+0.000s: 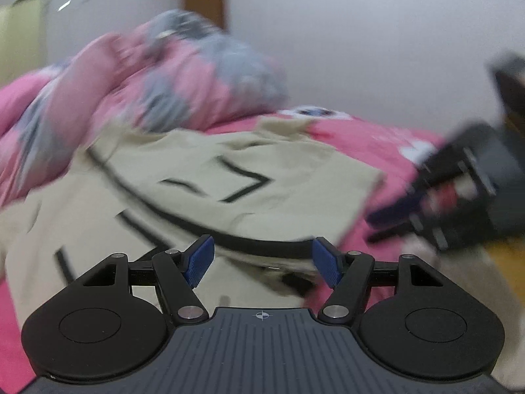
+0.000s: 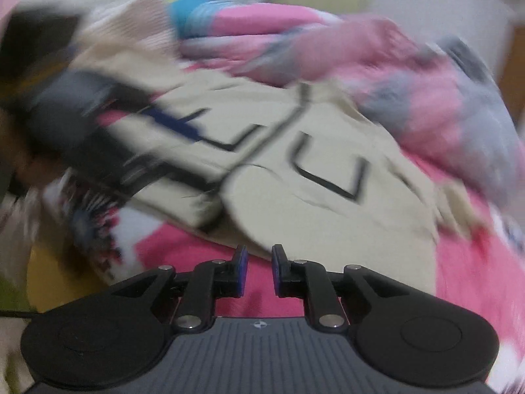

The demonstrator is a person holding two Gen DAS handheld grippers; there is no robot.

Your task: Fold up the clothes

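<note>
Nearest in the left wrist view, the left gripper [image 1: 262, 259] is seen with its blue pads spread wide and nothing between them; the black-trimmed edge of a cream garment [image 1: 203, 177] runs across just beyond the fingertips, right in the gap's line. In the right wrist view, the right gripper [image 2: 259, 264] is held with its jaws drawn close, a narrow gap left between the pads and no cloth caught in it; bare pink bedsheet [image 2: 183, 249] lies under the tips, and the garment's rounded near edge [image 2: 262, 197] lies just ahead.

The garment, marked with black angular lines, is spread on the sheet between the two grippers and is reached from opposite sides. Its long axis cannot be fixed with certainty through the motion blur; a layer appears doubled over near the dark seam in the right view, so a partly folded state is suggested rather than shown. The left gripper is judged the nearer to cloth, with an edge lying ready for a pinch.

Farther off, a crumpled pink and grey-blue quilt [image 1: 157, 75] is heaped against the garment's far side and would crowd any fold made that way. Beyond it a pale wall [image 1: 377, 39] is seen.
</note>
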